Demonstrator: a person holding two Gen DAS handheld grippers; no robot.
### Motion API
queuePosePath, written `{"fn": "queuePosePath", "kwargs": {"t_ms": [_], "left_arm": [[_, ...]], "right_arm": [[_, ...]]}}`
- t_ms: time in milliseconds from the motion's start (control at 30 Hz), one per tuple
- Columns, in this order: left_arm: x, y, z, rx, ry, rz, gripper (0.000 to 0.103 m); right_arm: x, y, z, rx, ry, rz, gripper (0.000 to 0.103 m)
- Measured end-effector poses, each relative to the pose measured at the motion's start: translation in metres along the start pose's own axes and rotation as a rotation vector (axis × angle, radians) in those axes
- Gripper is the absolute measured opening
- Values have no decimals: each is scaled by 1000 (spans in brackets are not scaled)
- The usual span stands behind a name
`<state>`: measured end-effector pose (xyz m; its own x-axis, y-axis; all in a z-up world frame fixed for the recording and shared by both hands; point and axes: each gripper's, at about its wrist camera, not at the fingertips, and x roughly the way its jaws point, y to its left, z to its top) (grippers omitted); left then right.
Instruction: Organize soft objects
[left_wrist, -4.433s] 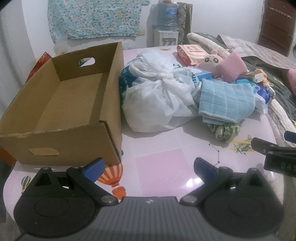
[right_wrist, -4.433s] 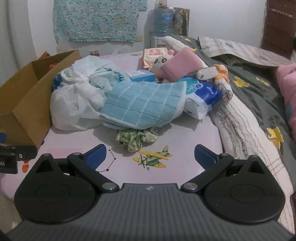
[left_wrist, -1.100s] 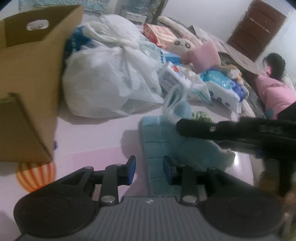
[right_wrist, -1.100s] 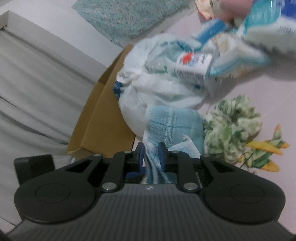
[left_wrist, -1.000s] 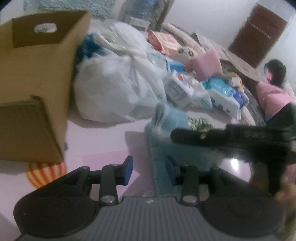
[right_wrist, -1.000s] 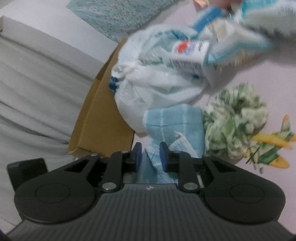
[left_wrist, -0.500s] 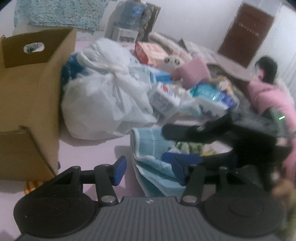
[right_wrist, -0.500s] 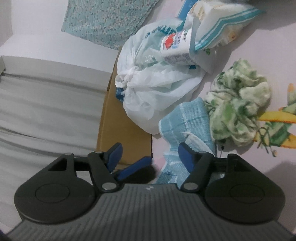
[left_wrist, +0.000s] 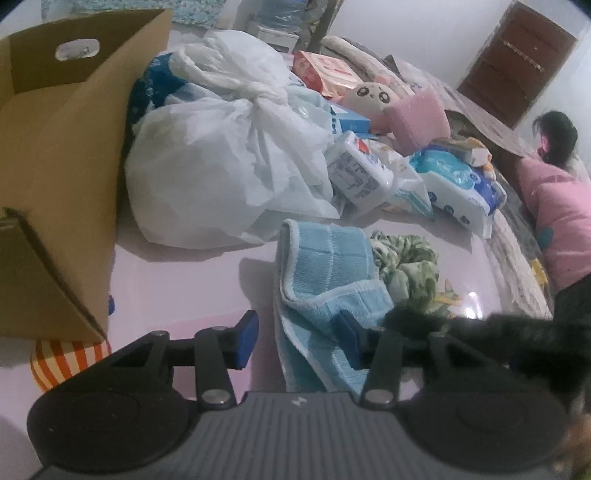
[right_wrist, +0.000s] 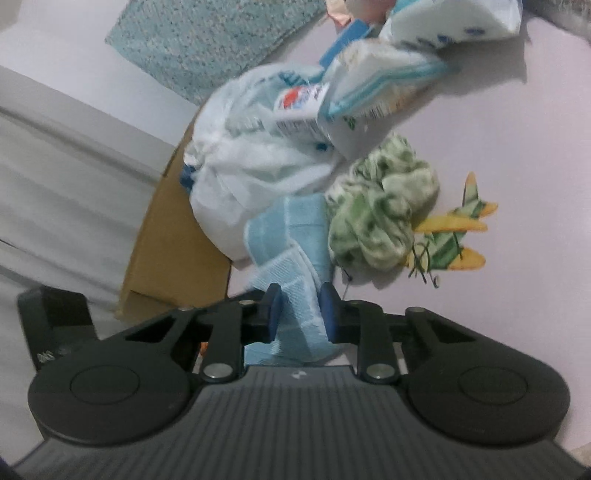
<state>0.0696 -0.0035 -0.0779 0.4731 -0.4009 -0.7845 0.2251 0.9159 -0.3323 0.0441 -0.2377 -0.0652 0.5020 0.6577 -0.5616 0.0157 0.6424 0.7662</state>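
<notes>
Blue towel (left_wrist: 325, 280) lies on the pink printed mat (left_wrist: 192, 284), in front of the tied white plastic bag (left_wrist: 225, 166) and just left of the green-patterned scrunchie (left_wrist: 406, 266), which it touches.

From left to right in the left wrist view: the open cardboard box (left_wrist: 62, 177) stands at the left edge of the mat; the plastic bag leans against its side wall; the towel follows; the scrunchie is next; wipe packets (left_wrist: 458, 184) and a plush toy (left_wrist: 369, 96) lie farther back; a person in a pink top (left_wrist: 557, 218) is at the far right.

Left gripper (left_wrist: 297, 339): the jaws are partly apart and closing. The towel's near end lies between them, against the right-hand pad. The left-hand pad stands clear of the fabric, so the cloth is not yet clamped.

Right gripper (right_wrist: 300, 310): the jaws are narrow and closing, with both blue pads pressed on a bunched fold of the towel (right_wrist: 291, 266). The cloth is grasped at this end. In the left wrist view its black finger (left_wrist: 461, 328) crosses in from the right, over the towel's right edge.

Towel orientation: the long axis runs from the grippers away toward the plastic bag. The far end is folded over and slightly raised; the near end is gathered and creased.
</notes>
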Motion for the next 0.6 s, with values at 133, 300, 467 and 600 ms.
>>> {"fn": "queuePosePath", "kwargs": {"t_ms": [133, 300, 467, 600], "left_arm": [[-7, 7, 4, -55, -8, -41, 52], [1, 10, 13, -106, 11, -64, 65], [19, 0, 17, -78, 74, -70, 66], [26, -4, 19, -91, 90, -68, 66]], "right_arm": [[7, -2, 2, -8, 26, 2, 21], [12, 4, 1, -54, 41, -13, 21], [13, 10, -2, -114, 33, -25, 21], [14, 14, -5, -176, 17, -24, 23]]}}
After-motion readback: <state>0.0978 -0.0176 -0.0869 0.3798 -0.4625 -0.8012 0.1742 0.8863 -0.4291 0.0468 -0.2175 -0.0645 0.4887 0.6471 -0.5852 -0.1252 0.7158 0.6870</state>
